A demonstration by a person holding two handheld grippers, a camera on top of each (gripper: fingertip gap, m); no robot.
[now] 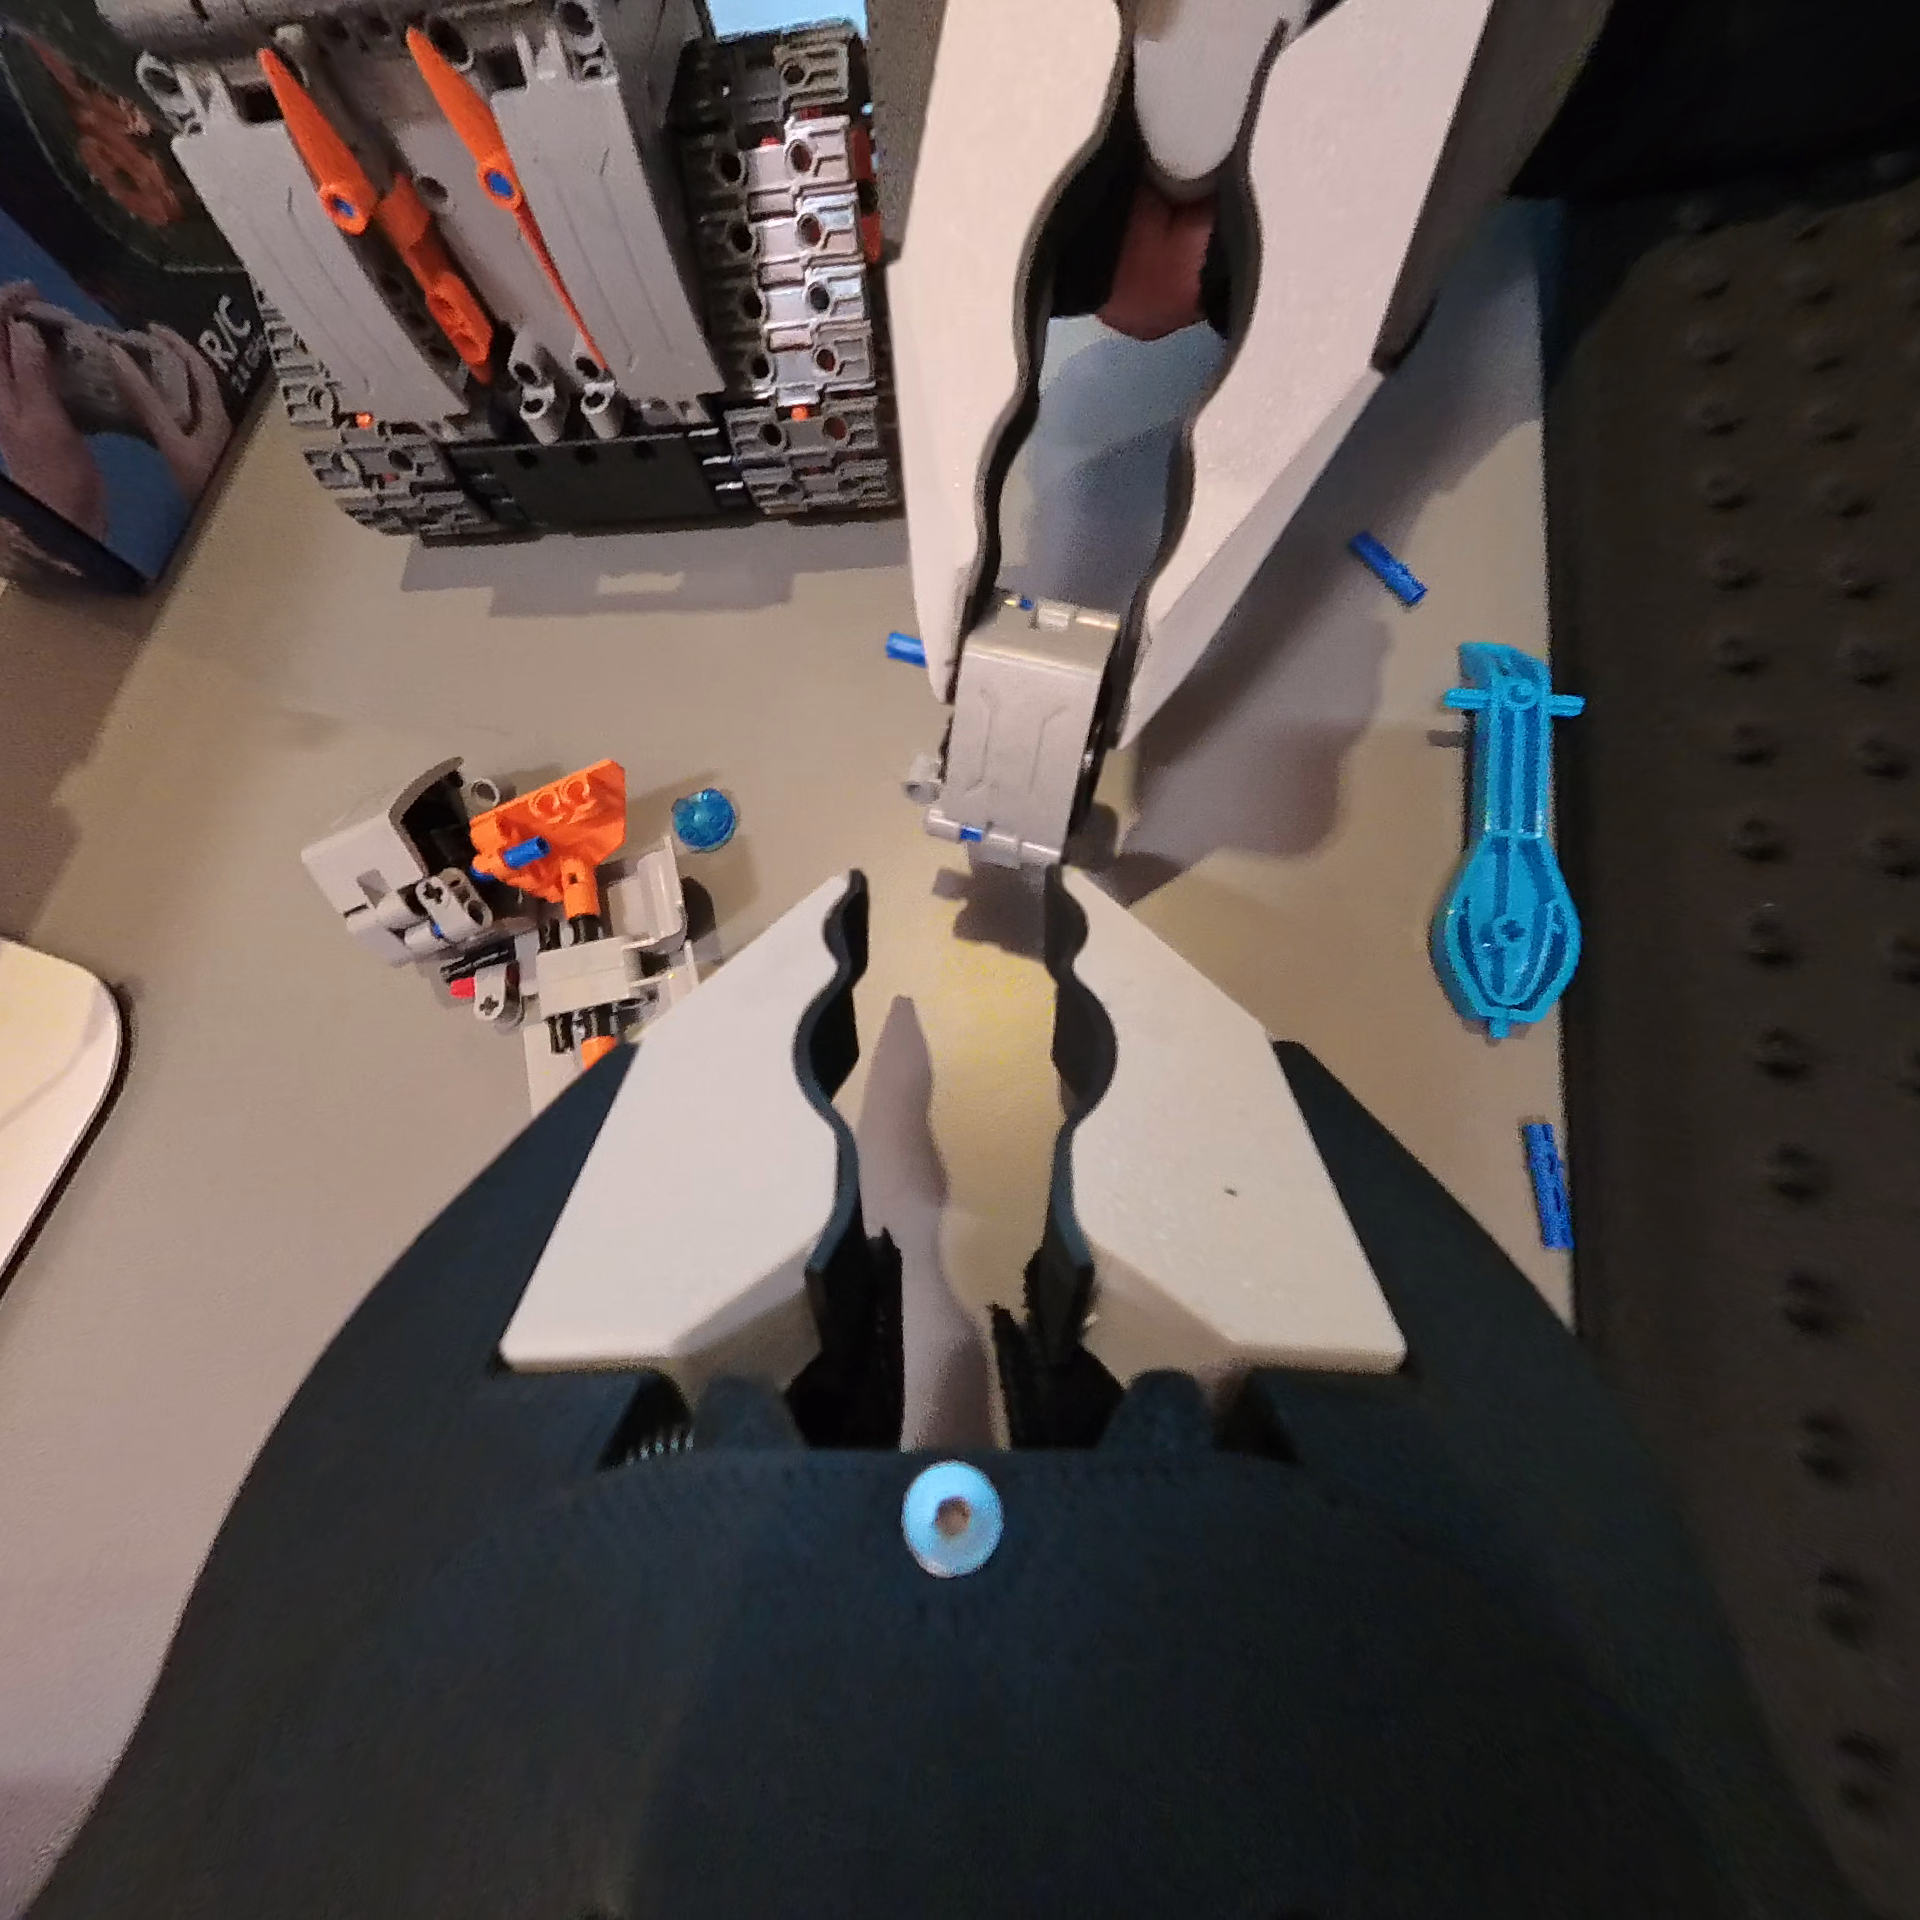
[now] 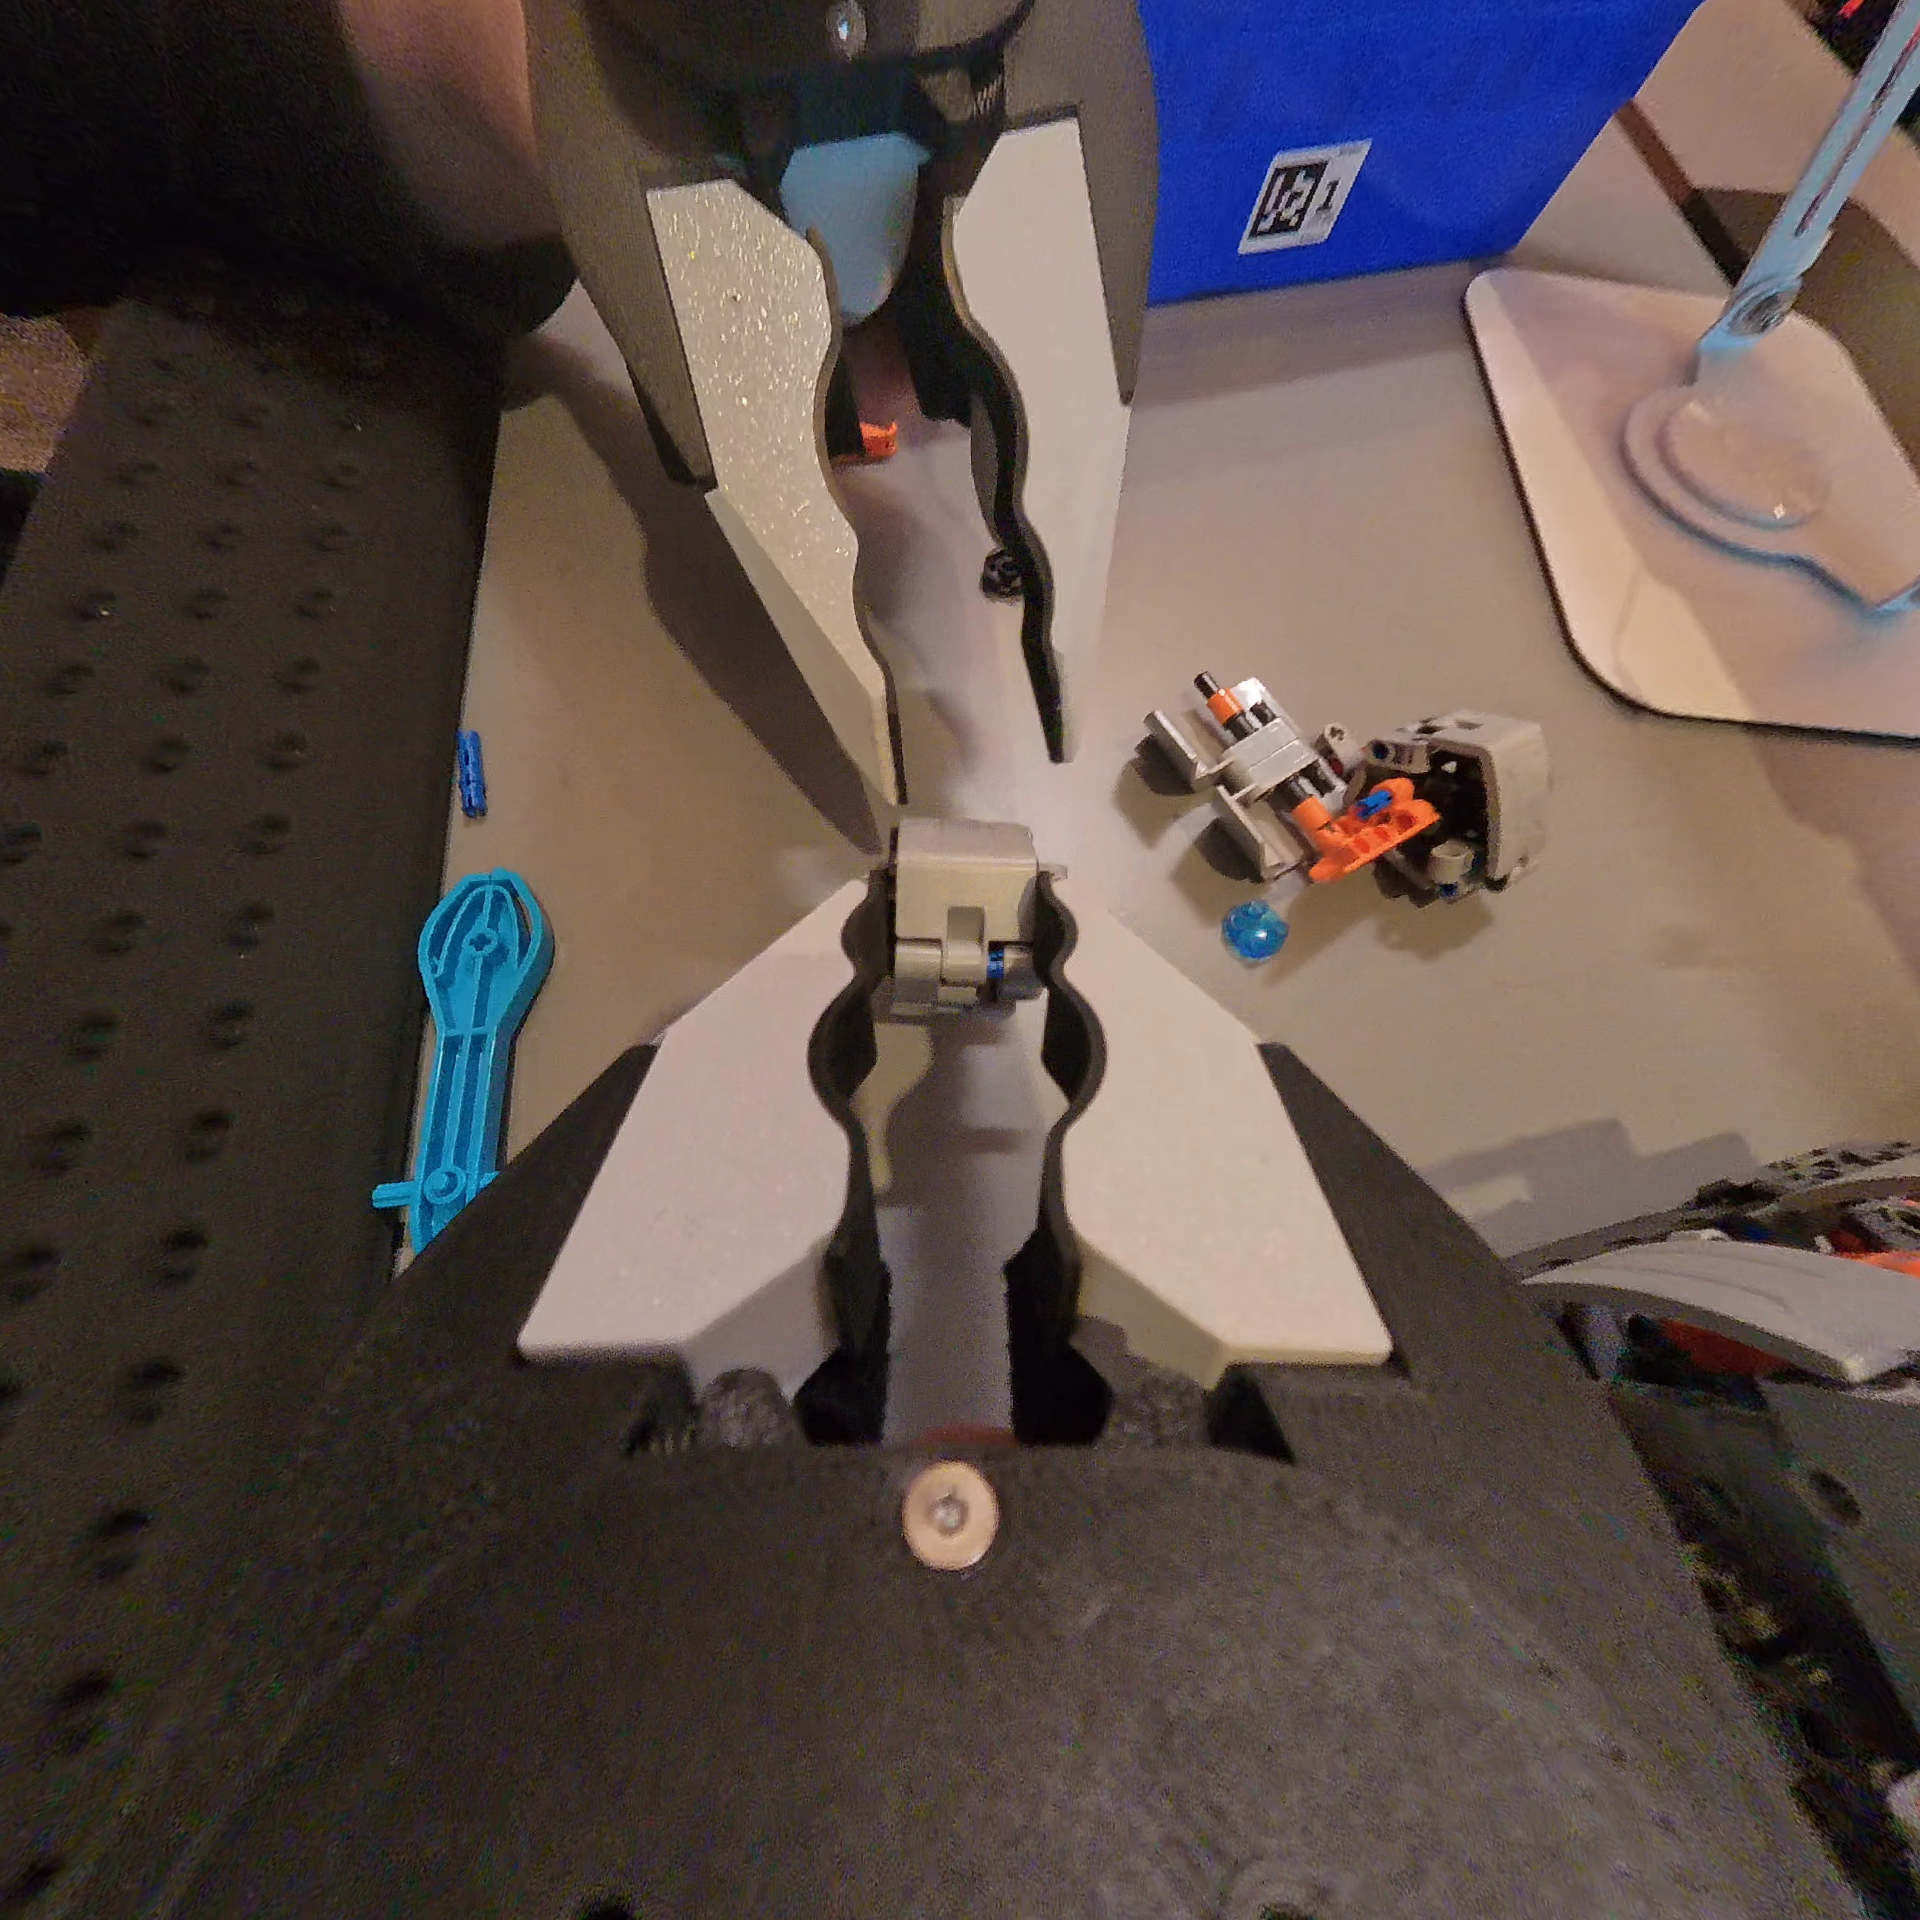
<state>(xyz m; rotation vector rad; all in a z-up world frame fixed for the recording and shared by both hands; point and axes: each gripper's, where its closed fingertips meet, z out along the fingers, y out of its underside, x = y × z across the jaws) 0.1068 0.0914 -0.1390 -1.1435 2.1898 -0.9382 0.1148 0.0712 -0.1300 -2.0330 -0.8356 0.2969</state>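
My right gripper (image 2: 961,902) is shut on a small grey brick assembly (image 2: 961,883) with a blue pin, held just above the grey table. In the left wrist view the right gripper (image 1: 1034,717) comes in from the top with that grey assembly (image 1: 1023,758). My left gripper (image 1: 954,888) is open and empty, its tips just short of the assembly. In the right wrist view the left gripper (image 2: 971,784) faces mine, one tip beside the assembly's top. An orange and grey sub-assembly (image 1: 509,904) (image 2: 1351,800) lies on the table beside a clear blue round stud (image 1: 703,821) (image 2: 1254,928).
A light blue separator tool (image 1: 1507,852) (image 2: 473,1049) lies by the black perforated mat (image 1: 1745,935) (image 2: 208,831). Blue pins (image 1: 1387,569) (image 2: 473,771) are scattered. A large grey tracked model with orange blades (image 1: 540,260), a blue box (image 2: 1403,125) and a white stand base (image 2: 1662,520) border the table. The tips of both grippers are at nearly the same place. About 7 cm separates my left fingertips from the clear blue round stud (image 2: 1254,928). The left camera catches it too, in the left wrist view (image 1: 705,818).
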